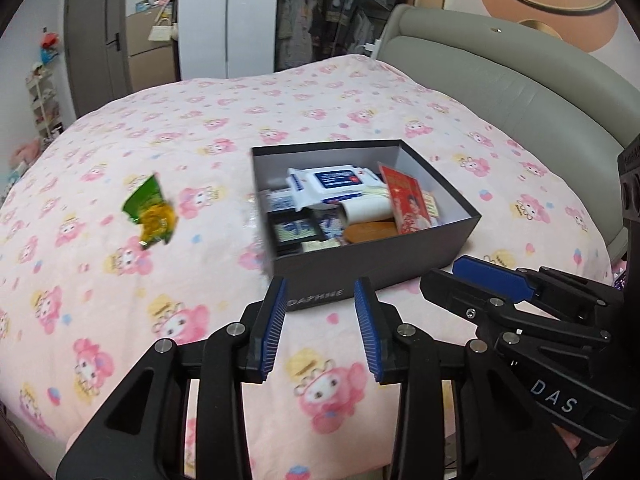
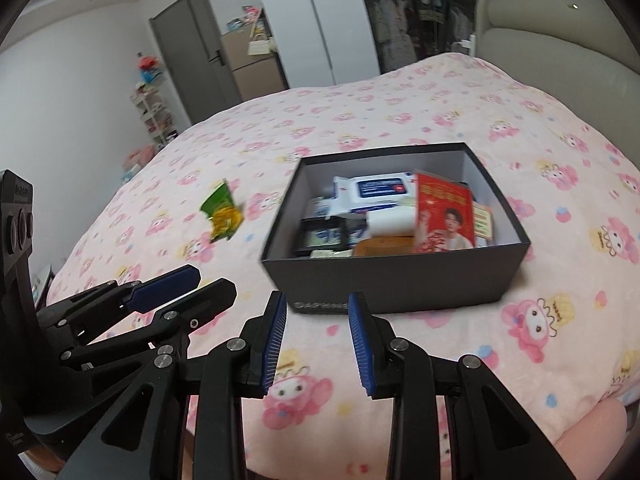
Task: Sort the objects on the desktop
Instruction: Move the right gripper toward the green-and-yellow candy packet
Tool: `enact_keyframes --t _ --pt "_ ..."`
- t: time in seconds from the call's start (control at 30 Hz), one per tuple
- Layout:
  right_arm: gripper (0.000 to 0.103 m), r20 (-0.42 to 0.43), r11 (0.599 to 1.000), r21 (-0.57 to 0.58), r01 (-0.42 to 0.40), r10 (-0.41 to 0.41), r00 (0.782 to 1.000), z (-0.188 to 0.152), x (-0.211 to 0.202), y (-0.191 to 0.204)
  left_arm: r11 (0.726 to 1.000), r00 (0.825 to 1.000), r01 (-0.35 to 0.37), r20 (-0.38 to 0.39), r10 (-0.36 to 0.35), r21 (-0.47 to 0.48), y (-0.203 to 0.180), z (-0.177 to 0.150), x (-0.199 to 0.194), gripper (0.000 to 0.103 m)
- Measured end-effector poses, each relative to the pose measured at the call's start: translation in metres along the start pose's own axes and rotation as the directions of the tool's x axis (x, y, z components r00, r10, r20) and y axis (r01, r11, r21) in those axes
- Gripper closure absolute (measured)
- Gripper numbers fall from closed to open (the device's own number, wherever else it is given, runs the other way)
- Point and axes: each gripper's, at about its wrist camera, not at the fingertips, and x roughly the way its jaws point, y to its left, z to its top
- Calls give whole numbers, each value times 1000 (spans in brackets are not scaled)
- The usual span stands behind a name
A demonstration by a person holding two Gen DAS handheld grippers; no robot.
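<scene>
Pink bedding printed with cartoon rabbits covers the bed (image 1: 120, 280) that fills both views, in a bedroom.

Nearest the left wrist camera, the left hand-held gripper (image 1: 321, 294) hangs over the blanket with its blue-padded jaws partly apart and nothing between them. Its tips sit just in front of the near wall of the dark grey box (image 1: 400, 264), apart from it. Beside it on the right, the right hand-held gripper (image 2: 318, 304) hangs likewise, jaws a modest gap apart and empty, tips just short of the same wall.

Beyond the grippers the open box rests on the blanket, lid off, with pale inner walls. It is crowded: a white wet-wipe pack (image 1: 332, 182) with a blue label toward the back, a red packet (image 2: 444, 216) printed with a person standing upright at the right, a white tube (image 1: 366, 210) lying across the middle, a brown flat item (image 1: 370, 231) at the front, small dark packs at the left.

Left of the box and well apart from it, a crumpled green and yellow wrapper (image 1: 150, 212) lies on the blanket.

Farther back are the grey padded headboard (image 1: 500, 72), a grey door (image 1: 96, 44) and a white wardrobe (image 1: 228, 16).
</scene>
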Motion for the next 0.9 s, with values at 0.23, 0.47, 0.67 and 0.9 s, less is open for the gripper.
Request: enact_keyframes --t 0.23,0.47,0.67,0.9 --pt "75 -31 998 -59 -25 23 999 -11 3 34 999 999 -37 8 37 -29 25 -18 -18 67" --pt "75 -45 993 -105 -49 44 998 -15 8 65 995 997 -69 17 71 -77 55 -28 -32 63" --pt "75 -41 990 -129 -64 59 997 -14 17 88 987 994 -101 26 105 -126 81 -32 -39 60" --pt "72 -58 986 -143 -86 78 995 -5 36 106 975 990 -124 40 133 -183 112 -30 -34 55"
